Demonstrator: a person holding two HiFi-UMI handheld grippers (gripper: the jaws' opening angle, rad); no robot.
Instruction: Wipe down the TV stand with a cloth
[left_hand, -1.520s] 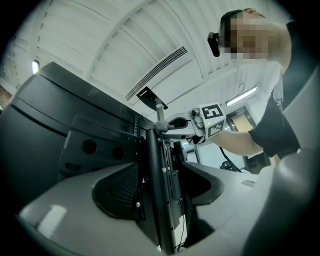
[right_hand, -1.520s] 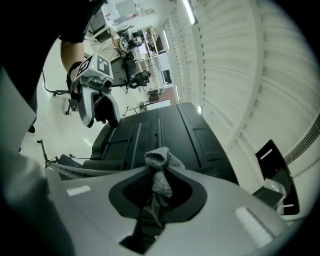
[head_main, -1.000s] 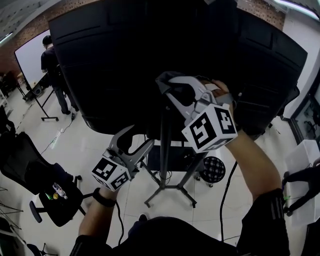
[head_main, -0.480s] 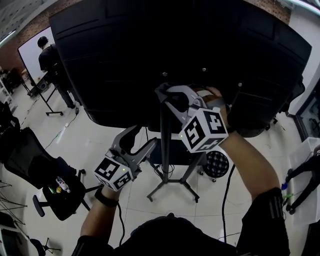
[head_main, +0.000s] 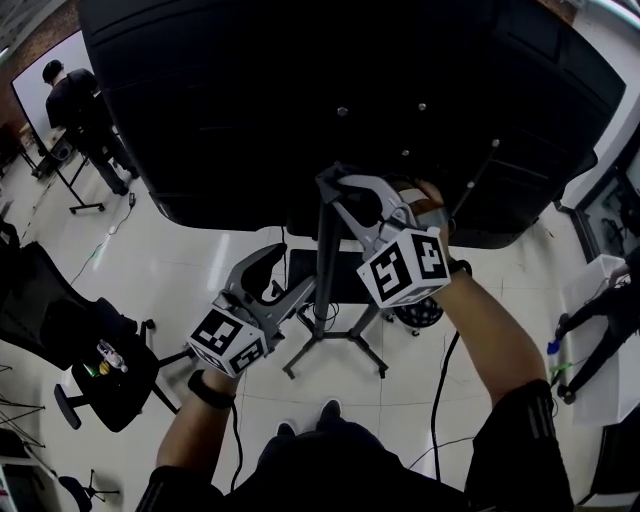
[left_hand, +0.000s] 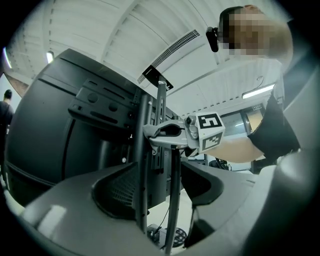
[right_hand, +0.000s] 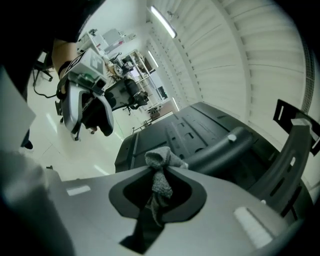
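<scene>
The TV stand's dark upright pole rises from its splayed legs behind the big black TV back. My right gripper is shut on a grey cloth, which is pressed against the pole just above the TV's lower edge. The right gripper view shows the cloth bunched between the jaws, with the TV back beyond. My left gripper hangs open lower down, left of the pole. In the left gripper view, the stand's poles run between its spread jaws.
A black office chair stands at the lower left. A person stands by a whiteboard at the far left. A white bin sits at the right, and a round stool and floor cables lie by the stand's legs.
The right gripper and cloth have slid a little lower along the pole, towards the TV's bottom edge. The left gripper has stayed open and barely moved.
</scene>
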